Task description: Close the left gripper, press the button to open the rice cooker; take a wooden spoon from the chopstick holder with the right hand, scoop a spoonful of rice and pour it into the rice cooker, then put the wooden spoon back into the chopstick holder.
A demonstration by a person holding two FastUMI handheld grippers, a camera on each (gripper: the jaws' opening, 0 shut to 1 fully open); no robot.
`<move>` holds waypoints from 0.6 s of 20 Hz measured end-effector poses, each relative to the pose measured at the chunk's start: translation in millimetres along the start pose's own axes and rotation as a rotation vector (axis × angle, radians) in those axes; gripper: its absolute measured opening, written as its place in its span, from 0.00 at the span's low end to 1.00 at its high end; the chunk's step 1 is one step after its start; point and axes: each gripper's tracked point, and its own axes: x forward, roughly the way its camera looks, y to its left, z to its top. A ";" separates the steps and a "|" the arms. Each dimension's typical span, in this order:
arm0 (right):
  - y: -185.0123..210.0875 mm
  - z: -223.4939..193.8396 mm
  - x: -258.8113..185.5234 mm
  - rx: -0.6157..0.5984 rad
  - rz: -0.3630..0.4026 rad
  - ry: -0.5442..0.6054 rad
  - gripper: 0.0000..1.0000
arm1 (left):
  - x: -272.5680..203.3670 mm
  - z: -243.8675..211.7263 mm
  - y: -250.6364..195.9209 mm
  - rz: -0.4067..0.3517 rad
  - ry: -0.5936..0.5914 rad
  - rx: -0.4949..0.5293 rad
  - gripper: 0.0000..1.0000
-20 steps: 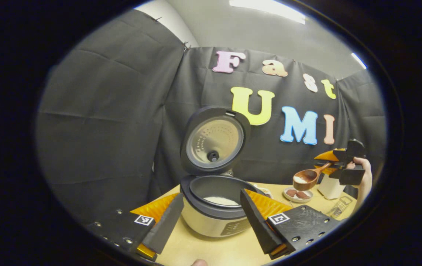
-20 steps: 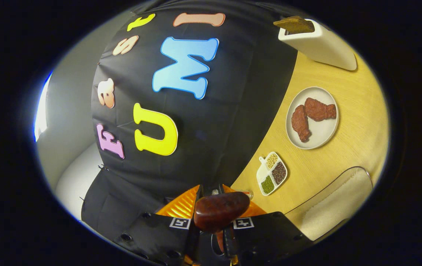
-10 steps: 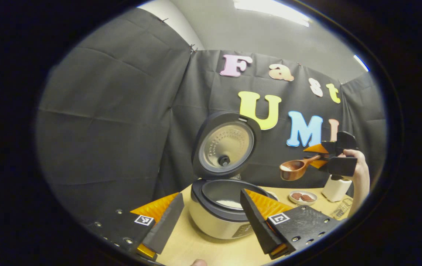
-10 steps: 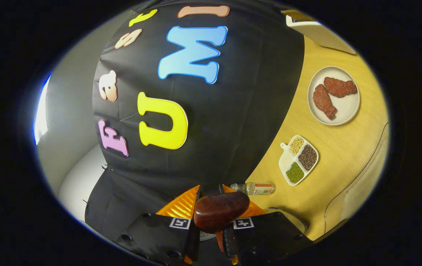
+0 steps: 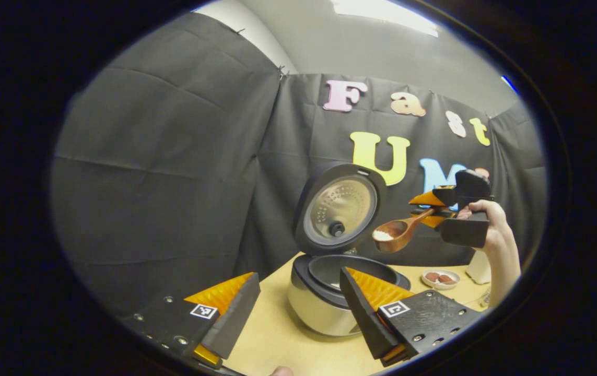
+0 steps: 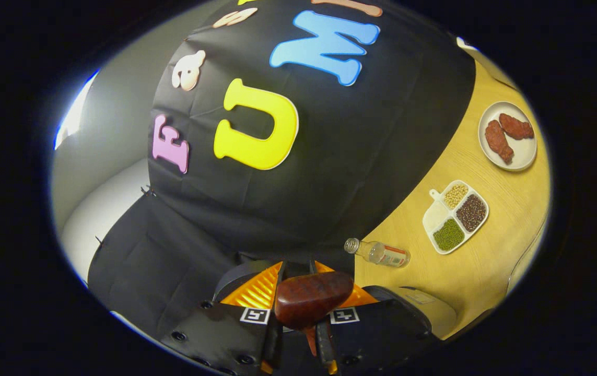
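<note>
Left gripper view: cooker [image 5: 329, 303] on the table [image 5: 277, 344] just ahead between the fingers, lid [image 5: 340, 214] up behind it. Spoon [image 5: 395, 233] in the right gripper [image 5: 434, 209], above the cooker's right rim; plate [image 5: 439, 278] farther right. Right gripper view: bottle [image 6: 379, 253] just ahead-right, divided dish [image 6: 456, 216] beyond it, plate [image 6: 508, 137] farthest.

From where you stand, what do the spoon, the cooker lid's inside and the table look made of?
Spoon: reddish-brown wood with a smooth, slightly glossy finish; faint grain shows on the handle end.
Lid inside: likely brushed metal, a pale sheen with rows of small holes, set in a dark, probably plastic rim.
Table: light wood or wood-look laminate, matte, with fine straight grain.
</note>
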 end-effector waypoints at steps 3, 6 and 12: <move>12.5 -9.1 4.2 -0.184 0.003 -0.027 0.24 | 5.0 -5.6 0.8 -0.006 0.020 -0.016 0.96; 31.8 -19.0 7.5 -0.381 0.026 -0.036 0.27 | 7.3 -12.9 -2.5 -0.024 0.037 -0.041 0.96; 47.6 -56.9 11.2 -0.705 0.070 0.009 0.25 | 5.9 -10.5 0.3 -0.018 0.031 -0.042 0.96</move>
